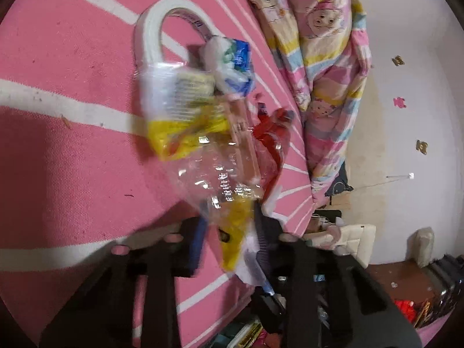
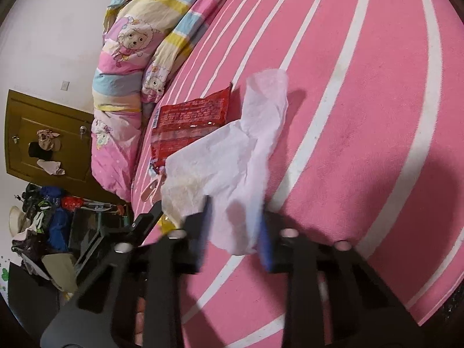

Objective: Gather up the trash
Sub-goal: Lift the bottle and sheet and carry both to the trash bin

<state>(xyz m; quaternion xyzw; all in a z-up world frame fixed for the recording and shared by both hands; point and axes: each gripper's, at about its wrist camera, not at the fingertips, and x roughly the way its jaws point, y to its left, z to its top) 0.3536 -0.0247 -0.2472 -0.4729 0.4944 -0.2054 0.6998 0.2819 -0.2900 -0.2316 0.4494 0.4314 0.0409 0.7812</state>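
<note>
Black, angular fingers of the left hand-held gripper [image 1: 229,243] are seen lowest in the left wrist view, with blue pads drawn in on the yellow-printed end of a clear plastic bag [image 1: 214,174], which is pinched between them. Through the crinkled, glossy film of that bag, a yellow wrapper [image 1: 174,136], a blue-and-white packet [image 1: 235,66] and a white loop handle [image 1: 150,37] are shown, blurred. Only in the right wrist view is the right hand-held gripper [image 2: 235,232] seen; its blue pads are closed on a soft, creased white tissue [image 2: 232,156], which is draped upward across the bed [image 2: 362,116]. A flat red foil wrapper [image 2: 191,119] with fine print is partly covered by the tissue and lies on the pink, white-striped bedcover, near a bunched cartoon-print quilt [image 2: 130,58]. A brown door [image 2: 49,136] is shown only in this view, whereas small stickers on a white wall [image 1: 406,101] are shown only in the left one.
</note>
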